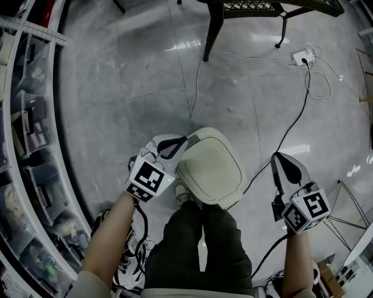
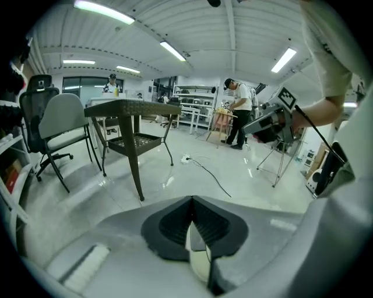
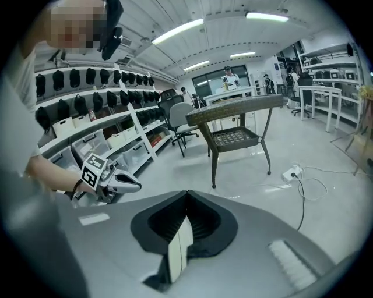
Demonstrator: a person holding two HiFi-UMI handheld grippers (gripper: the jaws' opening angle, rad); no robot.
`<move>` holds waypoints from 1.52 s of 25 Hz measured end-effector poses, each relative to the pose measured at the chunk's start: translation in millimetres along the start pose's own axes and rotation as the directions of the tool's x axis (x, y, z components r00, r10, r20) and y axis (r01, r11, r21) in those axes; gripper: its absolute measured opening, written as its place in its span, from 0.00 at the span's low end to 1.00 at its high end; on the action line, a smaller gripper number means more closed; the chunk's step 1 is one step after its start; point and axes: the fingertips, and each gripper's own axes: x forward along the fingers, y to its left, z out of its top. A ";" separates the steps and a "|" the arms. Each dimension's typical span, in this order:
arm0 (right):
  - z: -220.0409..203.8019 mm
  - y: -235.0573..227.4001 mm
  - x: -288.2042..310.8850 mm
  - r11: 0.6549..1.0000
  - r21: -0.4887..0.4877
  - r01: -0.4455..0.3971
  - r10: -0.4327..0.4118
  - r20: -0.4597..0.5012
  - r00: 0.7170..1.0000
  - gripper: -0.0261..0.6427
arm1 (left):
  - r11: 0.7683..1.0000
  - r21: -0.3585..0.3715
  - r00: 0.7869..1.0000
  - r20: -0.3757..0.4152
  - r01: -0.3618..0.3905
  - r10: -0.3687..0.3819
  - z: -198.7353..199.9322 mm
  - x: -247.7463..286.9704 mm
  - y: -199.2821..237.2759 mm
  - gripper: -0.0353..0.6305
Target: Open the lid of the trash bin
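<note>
Bin (image 1: 211,169): stands on the floor (image 1: 116,87) directly ahead of the person's legs. Its cream lid (image 1: 217,174) lies flat and closed.

Left gripper (image 1: 182,141): jaws together, nothing between them in the left gripper view. In the head view its tip sits at the lid's upper-left edge; whether it touches the lid cannot be told.

Right gripper (image 1: 278,158): jaws likewise closed and empty in the right gripper view. It is held to the right of the bin, apart from it, pointing away from the person.

Surroundings: a dark wicker table (image 1: 245,7) stands further out on the floor. A power strip (image 1: 303,57) lies near it, with a black cable (image 1: 291,125) running back past the bin. Shelves (image 1: 29,145) with boxes line the left side. A shoe (image 1: 182,194) shows just beside the bin's near-left corner.
</note>
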 end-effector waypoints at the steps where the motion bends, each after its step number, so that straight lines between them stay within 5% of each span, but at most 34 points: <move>1: -6.8 -3.6 1.7 1.000 0.004 0.005 -0.005 -0.005 1.000 0.04 | 1.000 -0.003 1.000 -0.012 0.007 -0.007 -8.8 6.5 -0.6 0.06; 14: -63.0 -35.5 10.6 0.995 0.070 0.070 -0.066 -0.058 0.996 0.04 | 0.994 -0.051 0.978 -0.182 0.091 -0.099 -94.6 57.4 -12.5 0.06; 38: -77.4 -63.9 -10.7 0.984 0.100 0.146 -0.141 -0.059 0.988 0.04 | 0.957 -0.248 0.967 -0.163 0.152 -0.196 -99.2 61.6 -5.9 0.06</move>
